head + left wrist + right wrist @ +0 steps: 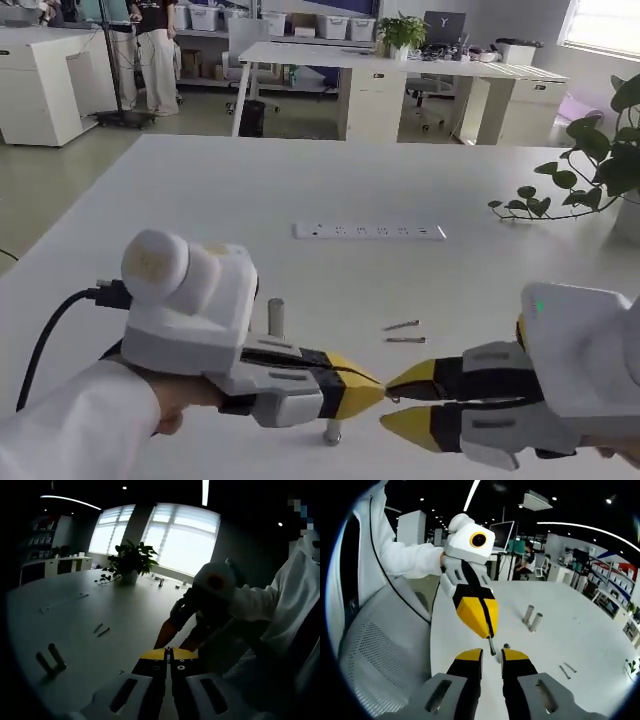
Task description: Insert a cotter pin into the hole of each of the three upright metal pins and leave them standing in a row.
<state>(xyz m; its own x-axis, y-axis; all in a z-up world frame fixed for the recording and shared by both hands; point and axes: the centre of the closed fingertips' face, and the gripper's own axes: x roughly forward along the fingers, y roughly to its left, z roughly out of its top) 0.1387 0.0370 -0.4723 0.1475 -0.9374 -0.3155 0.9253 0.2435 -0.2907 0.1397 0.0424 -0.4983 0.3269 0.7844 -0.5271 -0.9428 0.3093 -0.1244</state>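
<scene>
A wide white surface (pixel 450 180) stands in an open office. More white desks (pixel 400 70) sit behind it, a person (pixel 155 45) stands far back by the shelves, and a leafy plant (pixel 590 165) is at its right edge. A power strip (pixel 370 232) lies across the middle.

Near the front, the left tool (pixel 372 392) and the right tool (pixel 400 398) meet almost tip to tip, low over the surface. The left tool's jaws are pressed together. The right gripper view shows what the head view hides: a thin cotter pin (pixel 491 646) pinched in them, pointing down. The right tool's jaws stand a narrow gap apart.

A single metal pin (pixel 332 433) stands just under the left tool's tip. The gripper views show a pair of upright pins (pixel 528 614) close together, off to the side; in the head view the left tool covers most of them. Two spare cotter pins (pixel 400 325) lie side by side just beyond the tools.

A mesh chair (pixel 375 645) sits against the near edge. Past the power strip the surface runs bare to its far edge.
</scene>
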